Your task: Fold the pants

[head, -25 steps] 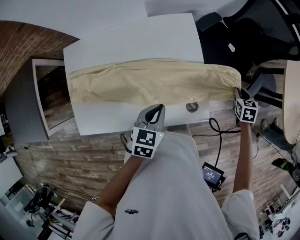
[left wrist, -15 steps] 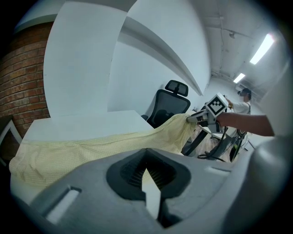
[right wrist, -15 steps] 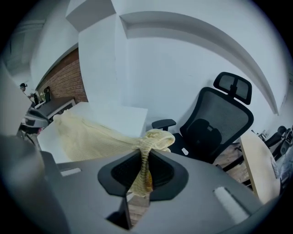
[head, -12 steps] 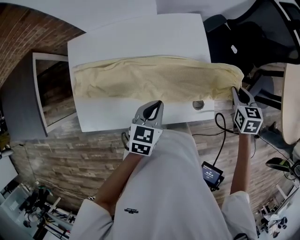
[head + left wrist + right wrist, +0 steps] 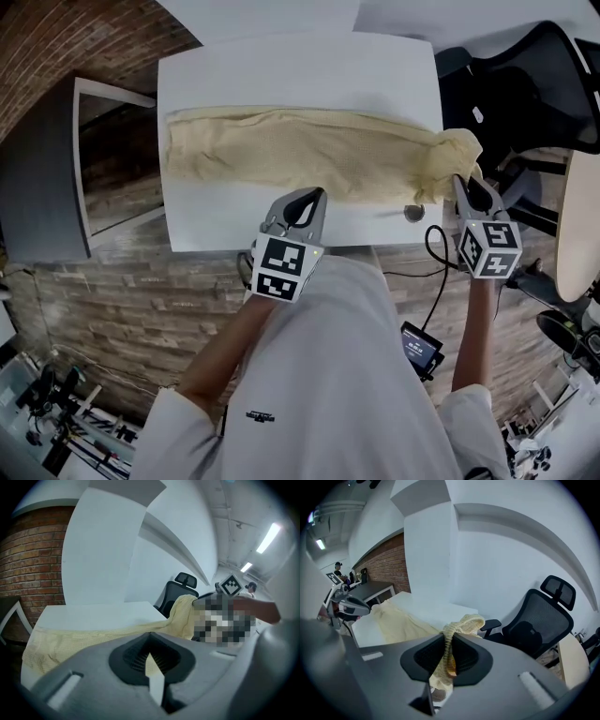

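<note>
moved: right end of cream pants (image 5: 309, 155) is raised, bunched, clamped in right gripper (image 5: 466, 190) | rest is spread along white table (image 5: 281, 66) | left gripper (image 5: 304, 197) is shut, empty | pinched edge is half hidden

Overall light: even, cool, diffuse indoor illumination; moderately bright.
Source: ceiling strip lights (image 5: 268, 538), slightly bloomed in the left gripper view.
Shadows: soft, faint, beneath the pants (image 5: 309, 159) on the white table (image 5: 281, 70).
Glare: table top nearly washed out.
Distortion: strong fisheye; straight edges bow; gripper views vignette to black corners.
Focus: left gripper (image 5: 150, 637) and right gripper (image 5: 449, 637) bodies blur near the lens; backgrounds sharper.
</note>
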The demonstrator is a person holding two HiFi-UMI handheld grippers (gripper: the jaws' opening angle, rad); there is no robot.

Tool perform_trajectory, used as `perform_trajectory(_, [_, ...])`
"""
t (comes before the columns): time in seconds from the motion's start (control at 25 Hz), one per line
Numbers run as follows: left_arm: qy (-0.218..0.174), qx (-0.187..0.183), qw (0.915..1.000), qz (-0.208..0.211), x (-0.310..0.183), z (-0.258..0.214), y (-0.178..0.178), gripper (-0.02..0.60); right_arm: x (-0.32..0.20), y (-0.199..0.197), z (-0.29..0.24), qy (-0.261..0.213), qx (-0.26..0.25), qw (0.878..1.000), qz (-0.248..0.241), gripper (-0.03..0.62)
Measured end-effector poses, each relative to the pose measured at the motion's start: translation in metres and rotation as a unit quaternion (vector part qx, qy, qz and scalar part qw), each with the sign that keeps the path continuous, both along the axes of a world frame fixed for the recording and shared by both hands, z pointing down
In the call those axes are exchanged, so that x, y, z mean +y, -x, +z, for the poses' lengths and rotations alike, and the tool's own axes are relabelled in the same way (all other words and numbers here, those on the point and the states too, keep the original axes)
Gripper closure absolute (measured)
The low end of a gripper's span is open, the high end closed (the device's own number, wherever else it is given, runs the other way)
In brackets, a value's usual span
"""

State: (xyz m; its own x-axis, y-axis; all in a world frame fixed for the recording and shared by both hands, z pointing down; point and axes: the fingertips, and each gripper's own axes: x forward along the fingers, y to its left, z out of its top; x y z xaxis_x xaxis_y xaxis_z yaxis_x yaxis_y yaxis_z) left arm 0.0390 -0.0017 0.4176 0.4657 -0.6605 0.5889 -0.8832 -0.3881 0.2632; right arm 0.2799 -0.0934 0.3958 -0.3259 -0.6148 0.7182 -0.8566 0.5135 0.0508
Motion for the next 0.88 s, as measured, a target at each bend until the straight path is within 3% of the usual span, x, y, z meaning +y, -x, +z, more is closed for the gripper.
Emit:
perform_trajectory(0.44, [-0.007,0.008,0.999,-0.043,0.011,-0.005,0.076,0.577,0.007,0.128,-0.019,-0.004,-0.023,0.996,-0.086,0.537])
perform_trajectory(0.88, [-0.011,0.009,0.9961,-0.088,0.034,-0.004,0.148,0.577,0.022,0.255,-0.034,-0.011,-0.066,0.984,-0.166,0.537])
